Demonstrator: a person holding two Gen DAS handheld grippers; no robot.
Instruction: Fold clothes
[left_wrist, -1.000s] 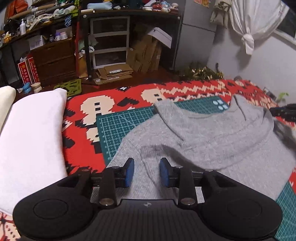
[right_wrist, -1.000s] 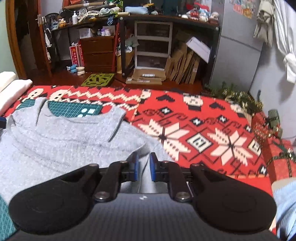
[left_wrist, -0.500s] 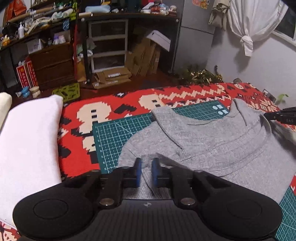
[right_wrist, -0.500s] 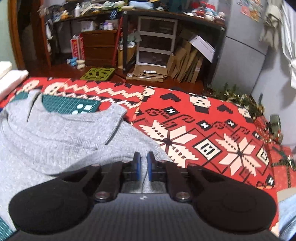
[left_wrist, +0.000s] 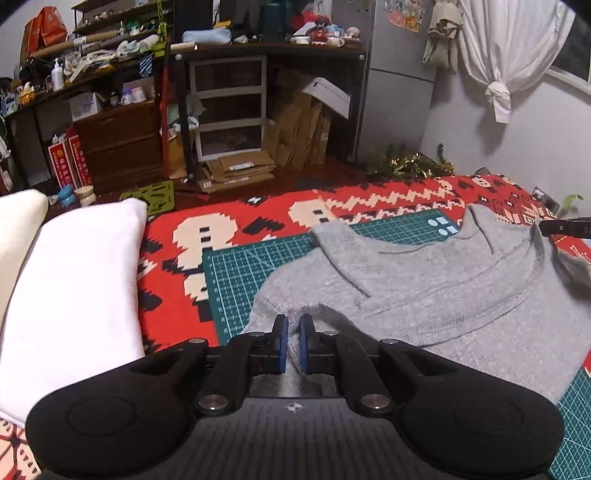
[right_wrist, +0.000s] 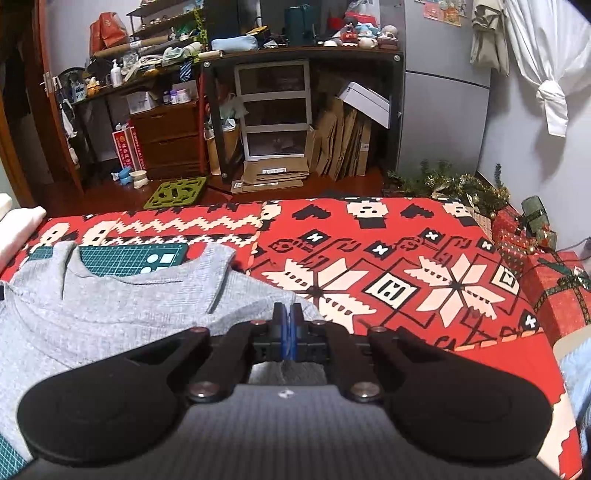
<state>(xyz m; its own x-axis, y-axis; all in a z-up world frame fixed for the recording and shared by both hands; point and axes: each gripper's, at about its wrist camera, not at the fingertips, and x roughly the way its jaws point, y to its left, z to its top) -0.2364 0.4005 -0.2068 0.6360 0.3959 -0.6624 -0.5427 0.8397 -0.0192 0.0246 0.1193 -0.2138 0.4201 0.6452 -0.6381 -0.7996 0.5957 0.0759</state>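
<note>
A grey knit sweater (left_wrist: 436, 291) lies spread on a green cutting mat (left_wrist: 236, 266) over a red patterned blanket. My left gripper (left_wrist: 291, 341) is shut on the sweater's near left edge, with a fold of grey cloth pinched between the blue pads. In the right wrist view the sweater (right_wrist: 110, 314) fills the lower left. My right gripper (right_wrist: 287, 332) is shut on its near right edge, cloth showing between the pads. The right gripper's black tip (left_wrist: 565, 227) shows at the far right of the left wrist view.
A white pillow (left_wrist: 70, 295) lies left of the mat. The red blanket (right_wrist: 406, 273) stretches right of the sweater. Wrapped red gift boxes (right_wrist: 554, 288) and tinsel sit at the right edge. Shelves, drawers and cardboard stand beyond the bed's far edge.
My left gripper has closed from open onto the sweater's edge. My right gripper has closed fully on the cloth. Both have lifted and drawn back a little with the sweater's near edge.
</note>
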